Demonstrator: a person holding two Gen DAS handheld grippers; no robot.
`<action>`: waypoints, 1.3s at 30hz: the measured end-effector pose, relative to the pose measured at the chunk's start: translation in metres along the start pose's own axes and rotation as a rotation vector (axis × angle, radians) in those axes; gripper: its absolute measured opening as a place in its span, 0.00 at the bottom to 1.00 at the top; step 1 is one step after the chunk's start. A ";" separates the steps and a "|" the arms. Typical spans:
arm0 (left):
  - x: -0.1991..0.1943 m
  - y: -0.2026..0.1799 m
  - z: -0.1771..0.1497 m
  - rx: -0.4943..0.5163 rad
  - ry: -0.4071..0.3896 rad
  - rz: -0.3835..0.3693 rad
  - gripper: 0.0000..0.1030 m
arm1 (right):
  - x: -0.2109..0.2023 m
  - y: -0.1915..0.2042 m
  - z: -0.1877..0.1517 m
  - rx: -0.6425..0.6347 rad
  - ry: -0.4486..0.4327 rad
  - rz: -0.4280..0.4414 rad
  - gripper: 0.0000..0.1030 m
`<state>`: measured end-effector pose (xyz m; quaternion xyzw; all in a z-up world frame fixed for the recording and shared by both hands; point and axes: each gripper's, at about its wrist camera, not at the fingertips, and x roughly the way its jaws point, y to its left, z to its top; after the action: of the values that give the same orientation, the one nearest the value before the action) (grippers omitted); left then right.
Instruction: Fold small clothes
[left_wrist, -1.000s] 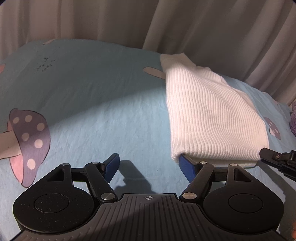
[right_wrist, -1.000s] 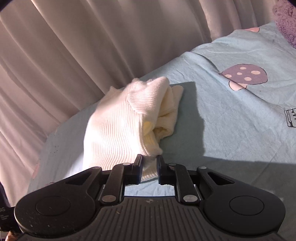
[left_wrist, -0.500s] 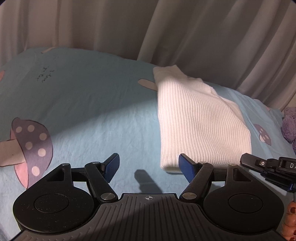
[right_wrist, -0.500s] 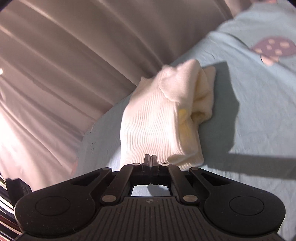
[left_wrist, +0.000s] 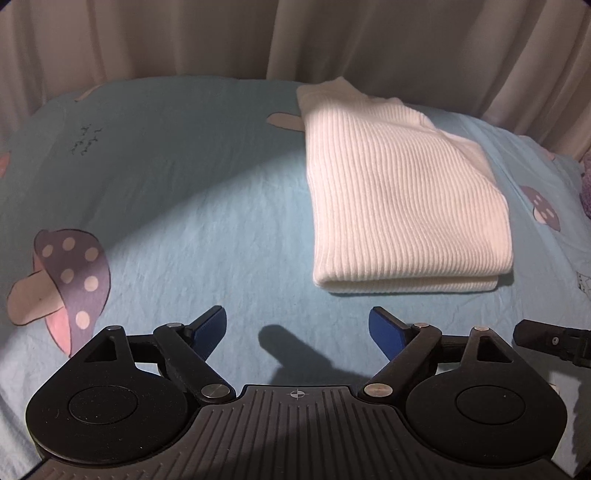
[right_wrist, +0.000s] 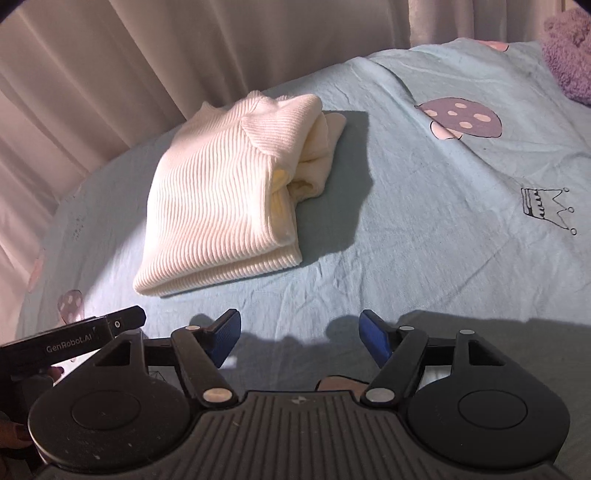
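A cream ribbed knit garment (left_wrist: 402, 195) lies folded into a thick rectangle on the light blue bedsheet (left_wrist: 184, 206). In the right wrist view the same garment (right_wrist: 225, 199) shows its folded layers and tucked sleeves along its right side. My left gripper (left_wrist: 297, 326) hovers just short of the garment's near edge, its jaws opening, nothing between the blue pads. My right gripper (right_wrist: 300, 334) sits back from the garment's near corner, jaws opening wide and empty. Part of the other gripper's black body (right_wrist: 74, 339) shows at the left of the right wrist view.
The sheet carries mushroom prints (left_wrist: 70, 273) and a crown drawing (right_wrist: 546, 208). Beige curtains (left_wrist: 295, 37) hang close behind the bed's far edge. A purple fluffy item (right_wrist: 569, 59) rests at the far right corner. A hand's fingertips (right_wrist: 55, 374) hold the left tool.
The right gripper let go of the garment's near corner, shut briefly, then spread wide and drew back. The left gripper pulled back from the garment's edge and opened a little wider.
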<state>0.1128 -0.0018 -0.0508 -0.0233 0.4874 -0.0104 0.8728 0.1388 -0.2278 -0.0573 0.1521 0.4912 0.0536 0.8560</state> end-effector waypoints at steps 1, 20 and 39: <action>0.000 -0.003 0.001 0.008 0.013 0.020 0.86 | -0.002 0.004 0.002 -0.011 0.002 -0.018 0.78; -0.029 -0.009 0.017 -0.009 -0.020 0.062 0.94 | -0.019 0.052 0.025 -0.126 -0.047 -0.192 0.84; -0.021 -0.018 0.020 0.043 0.044 0.072 0.94 | -0.011 0.055 0.026 -0.102 -0.008 -0.237 0.84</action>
<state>0.1190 -0.0181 -0.0215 0.0134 0.5068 0.0099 0.8619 0.1584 -0.1840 -0.0189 0.0495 0.4988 -0.0237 0.8650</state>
